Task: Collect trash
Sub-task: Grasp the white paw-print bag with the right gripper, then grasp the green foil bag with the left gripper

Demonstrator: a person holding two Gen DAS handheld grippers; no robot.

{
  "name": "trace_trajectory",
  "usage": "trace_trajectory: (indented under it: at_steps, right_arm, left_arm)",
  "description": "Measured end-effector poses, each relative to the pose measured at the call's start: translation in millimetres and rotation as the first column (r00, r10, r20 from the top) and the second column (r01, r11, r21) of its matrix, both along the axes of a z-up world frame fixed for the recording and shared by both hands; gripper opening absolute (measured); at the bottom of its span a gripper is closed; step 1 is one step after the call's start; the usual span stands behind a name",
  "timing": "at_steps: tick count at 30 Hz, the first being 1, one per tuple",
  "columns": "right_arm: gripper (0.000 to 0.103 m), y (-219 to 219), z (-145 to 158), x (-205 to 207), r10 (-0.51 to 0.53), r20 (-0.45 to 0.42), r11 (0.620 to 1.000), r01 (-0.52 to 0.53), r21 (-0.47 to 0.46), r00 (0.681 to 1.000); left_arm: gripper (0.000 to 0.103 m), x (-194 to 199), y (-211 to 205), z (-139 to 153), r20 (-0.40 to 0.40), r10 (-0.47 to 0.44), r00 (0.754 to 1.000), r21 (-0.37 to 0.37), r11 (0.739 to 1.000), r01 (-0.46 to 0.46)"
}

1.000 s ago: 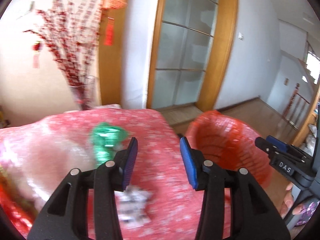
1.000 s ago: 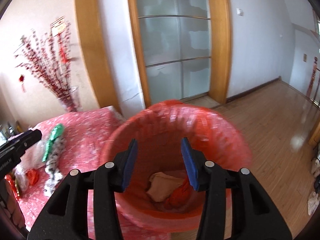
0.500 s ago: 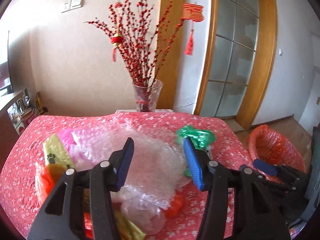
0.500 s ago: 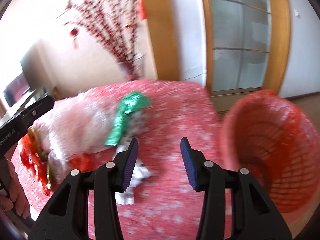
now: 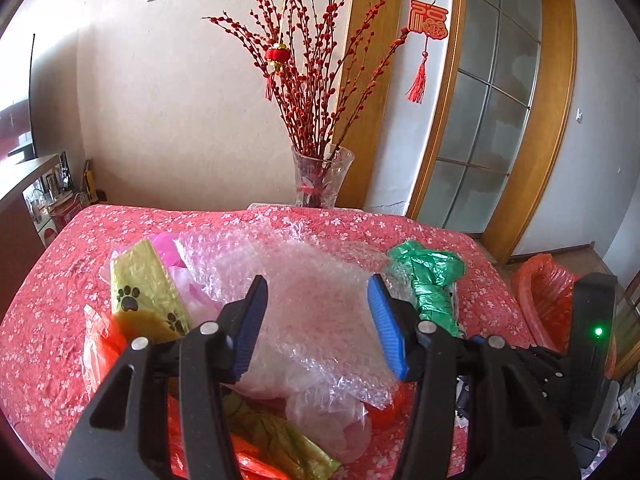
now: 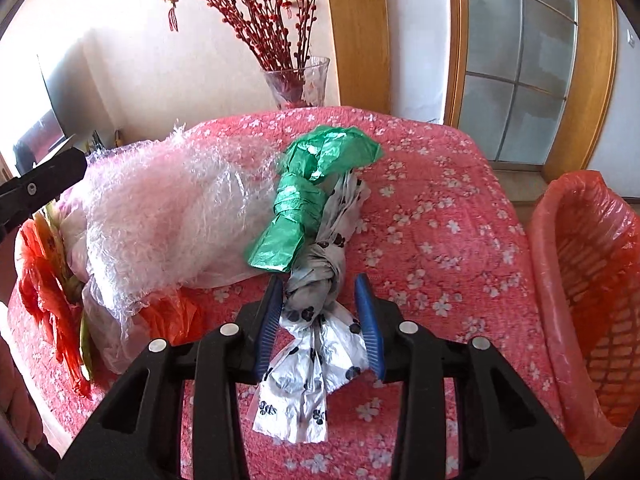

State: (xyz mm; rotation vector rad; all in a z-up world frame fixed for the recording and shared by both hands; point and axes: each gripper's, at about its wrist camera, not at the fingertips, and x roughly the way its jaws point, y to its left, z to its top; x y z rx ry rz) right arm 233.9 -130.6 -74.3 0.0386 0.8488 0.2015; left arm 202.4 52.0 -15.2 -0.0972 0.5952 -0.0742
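Observation:
A pile of plastic trash lies on a red flowered table [image 5: 60, 280]. In the left wrist view my left gripper [image 5: 316, 320] is open above a big sheet of bubble wrap [image 5: 316, 292], with a yellow paw-print bag [image 5: 140, 292] to its left and a green bag [image 5: 432, 276] to its right. In the right wrist view my right gripper [image 6: 318, 316] is open, its jaws on either side of a knotted white paw-print bag [image 6: 316, 320]. The green bag [image 6: 312, 200] and bubble wrap [image 6: 172, 208] lie just beyond. The orange-lined trash basket [image 6: 588, 280] stands right of the table.
A glass vase of red branches [image 5: 320, 176] stands at the table's far edge. Orange bags [image 6: 44, 264] lie at the pile's left end. A glass door with a wooden frame [image 5: 492, 120] is behind on the right. The basket also shows in the left wrist view [image 5: 544, 292].
Both grippers have swung left from the basket to the table. The right gripper has come down around the white paw-print bag. The left one now hovers over the bubble wrap.

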Motion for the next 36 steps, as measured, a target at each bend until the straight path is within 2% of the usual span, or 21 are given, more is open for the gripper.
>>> trace_trajectory:
  at_steps: [3,5,8,13,19,25,31,36]
  right_arm:
    - [0.032,2.7,-4.9,4.5,0.004,-0.009,1.0,-0.004,-0.016,1.0]
    - [0.024,-0.8,-6.2,3.5,0.0,-0.008,1.0,0.0,-0.015,1.0]
    - [0.018,-7.6,-6.6,1.3,-0.008,-0.007,1.0,0.008,-0.016,1.0]
    - [0.017,-37.8,-7.0,-2.4,-0.087,-0.006,0.996,0.087,-0.013,0.996]
    - [0.017,-79.7,0.6,-12.3,-0.18,0.012,0.984,0.18,0.013,0.984]
    - [0.017,-102.9,11.2,-23.1,-0.208,0.037,0.978,0.207,0.041,0.977]
    - [0.017,-110.3,12.7,-27.5,-0.211,0.038,0.976,0.208,0.056,0.977]
    - [0.017,-117.1,11.2,-28.5,-0.222,0.035,0.973,0.219,0.066,0.974]
  left_arm:
    - [0.052,1.1,-0.8,-1.4,-0.007,-0.002,1.0,-0.004,1.0,0.002]
    - [0.052,1.8,-2.7,-1.9,-0.011,-0.006,1.0,-0.005,1.0,0.006]
    - [0.052,3.5,-8.0,-2.6,-0.016,-0.02,1.0,-0.003,1.0,0.02]
    - [0.052,10.5,-27.5,-5.1,-0.037,-0.07,0.997,-0.02,0.997,0.069]
    - [0.051,28.3,-71.3,-11.4,-0.078,-0.149,0.986,-0.031,0.989,0.147]
    - [0.051,52.0,-115.5,-29.2,-0.13,-0.172,0.976,0.033,0.984,0.178]
    - [0.04,73.9,-133.4,-59.1,-0.232,-0.15,0.961,0.063,0.984,0.169]
    - [0.033,80.7,-136.3,-70.2,-0.265,-0.146,0.953,0.058,0.984,0.167]
